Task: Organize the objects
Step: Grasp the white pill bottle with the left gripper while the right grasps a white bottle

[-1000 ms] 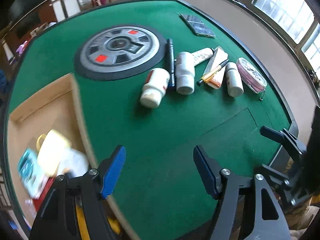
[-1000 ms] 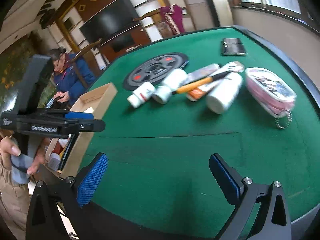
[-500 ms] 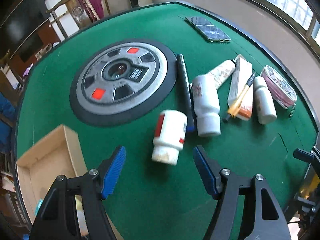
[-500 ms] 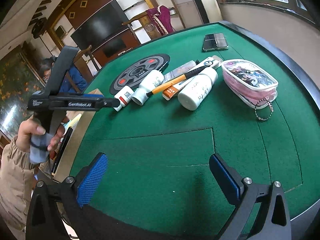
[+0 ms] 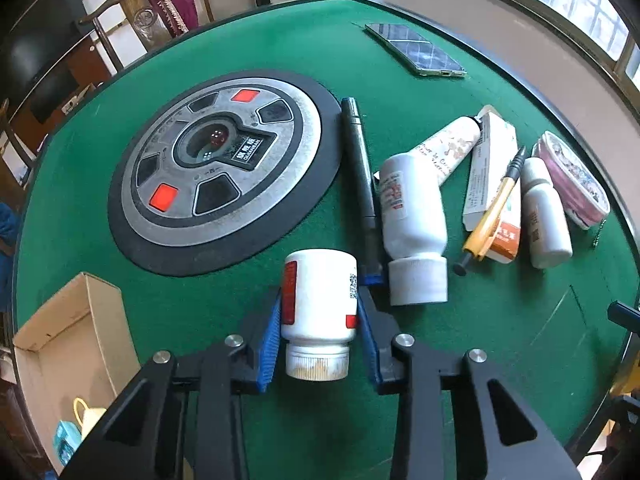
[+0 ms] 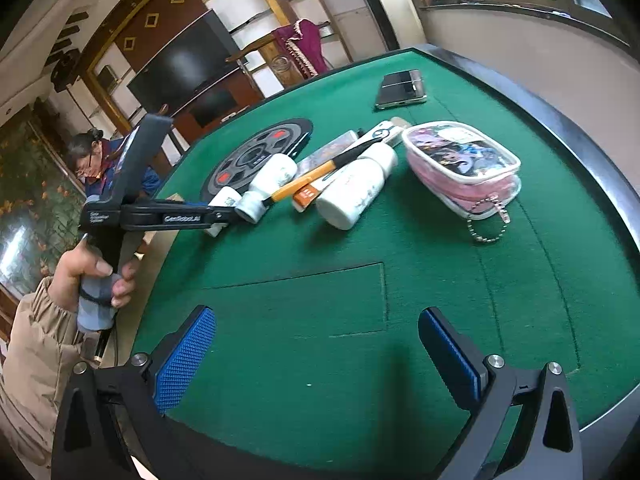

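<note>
A short white pill bottle (image 5: 320, 300) with a red label lies on the green felt table (image 5: 500, 352), its cap toward the camera. My left gripper (image 5: 319, 320) is closing on it, and both blue pads touch its sides. In the right wrist view the left gripper (image 6: 224, 216) reaches in from the left, held by a hand (image 6: 96, 272), with the pill bottle (image 6: 226, 200) at its tip. My right gripper (image 6: 316, 352) stands open over bare felt near the table's front edge, nothing between its fingers.
To the right lie a bigger white bottle (image 5: 412, 216), a dark pen (image 5: 362, 176), a tube (image 5: 448, 148), a carton (image 5: 492, 176), an orange pen (image 5: 494, 208), a small bottle (image 5: 544, 216) and a pink pouch (image 5: 572, 180). A phone (image 5: 416, 50) lies far back. A round dial (image 5: 224, 164) sits centre. A cardboard box (image 5: 60, 340) stands at the left.
My left gripper moved from beside the cardboard box over to the pill bottle, came down around it and closed on its sides. My right gripper shifted slightly and stayed open.
</note>
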